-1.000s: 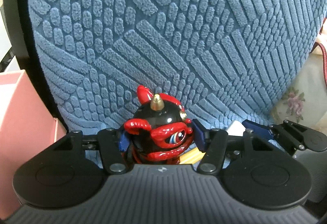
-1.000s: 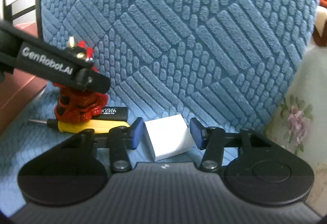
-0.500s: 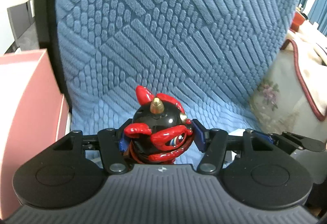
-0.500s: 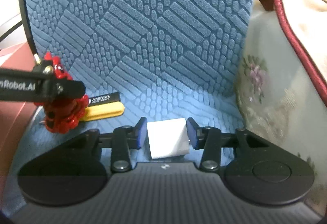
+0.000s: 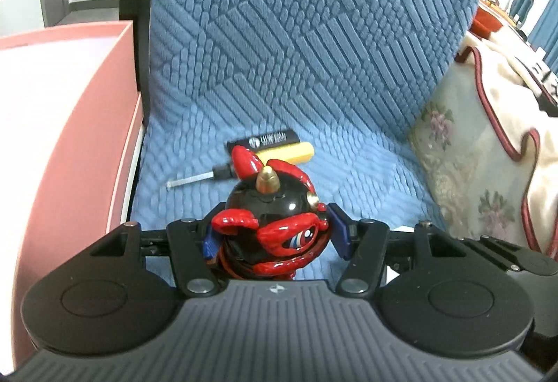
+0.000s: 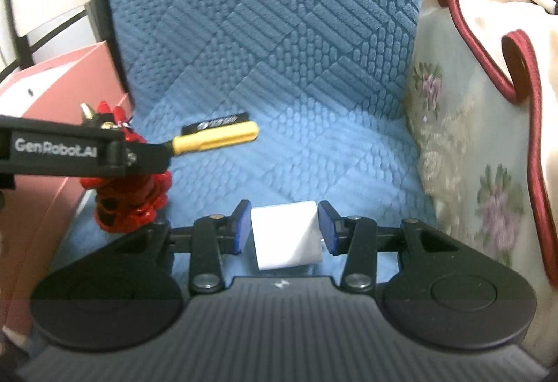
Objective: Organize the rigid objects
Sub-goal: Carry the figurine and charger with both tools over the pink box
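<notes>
Left wrist view: pink box [image 5: 59, 124] at 9 o'clock, beside the blue textured seat cover [image 5: 314, 50]. Left gripper [image 5: 270, 239] is clamped on a red-and-black horned figurine [image 5: 268, 225], both pads against its sides, figurine upright and clear of the seat. Behind it at 12 o'clock, a yellow-handled screwdriver [image 5: 289, 153] lies on the seat, touching a black bar with white print [image 5: 265, 140].

Right wrist view: right gripper [image 6: 284, 232] holds a white block [image 6: 286, 235] at moderate width, pads on both faces. Floral cushion [image 6: 470, 172] at 3 o'clock.
</notes>
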### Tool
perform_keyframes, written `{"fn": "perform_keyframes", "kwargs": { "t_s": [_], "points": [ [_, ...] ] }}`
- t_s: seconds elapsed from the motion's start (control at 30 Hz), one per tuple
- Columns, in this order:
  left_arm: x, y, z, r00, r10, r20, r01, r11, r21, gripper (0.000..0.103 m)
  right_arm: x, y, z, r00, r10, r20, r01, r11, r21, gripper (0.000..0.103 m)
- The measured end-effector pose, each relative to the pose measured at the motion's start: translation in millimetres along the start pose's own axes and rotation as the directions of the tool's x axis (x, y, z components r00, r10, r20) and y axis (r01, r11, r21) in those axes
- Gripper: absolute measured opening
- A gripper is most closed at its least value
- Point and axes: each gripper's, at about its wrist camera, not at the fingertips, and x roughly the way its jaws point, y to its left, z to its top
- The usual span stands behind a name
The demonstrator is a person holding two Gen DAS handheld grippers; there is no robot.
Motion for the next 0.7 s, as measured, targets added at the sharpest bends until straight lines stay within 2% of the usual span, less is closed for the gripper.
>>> {"fn": "perform_keyframes", "kwargs": {
  "t_s": [0.17, 0.37, 0.5, 0.7],
  "points": [
    [-15.1, -1.6, -18.1, 0.999, 0.032, 0.0, -0.032, 0.999, 0.03, 0.065, -17.8, 15.6, -20.3, 1.0, -0.029, 0.005, 0.029, 0.999, -0.033, 0.045],
    [-24.4, 5.9, -38.4, 0.999, 0.036, -0.028, -0.036, 0.999, -0.004, 0.065, -38.4, 26.0, -42.9, 0.999, -0.042, 0.011, 0.042, 0.999, -0.02, 0.045],
    [-21.0, 9.3, -49.6, 0.997, 0.035, -0.065, -0.037, 0.999, -0.03, 0.065, -36.8, 27.2, -55.2, 0.999, -0.03, -0.014, 0.03, 0.999, -0.02, 0.045],
    [-23.3, 5.2, -55.2, 0.997, 0.048, -0.06, -0.048, 0.999, -0.004, 0.066, -33.4, 28.3, -56.0, 0.999, -0.026, -0.025, 0.025, 0.998, -0.052, 0.046]
  ]
}}
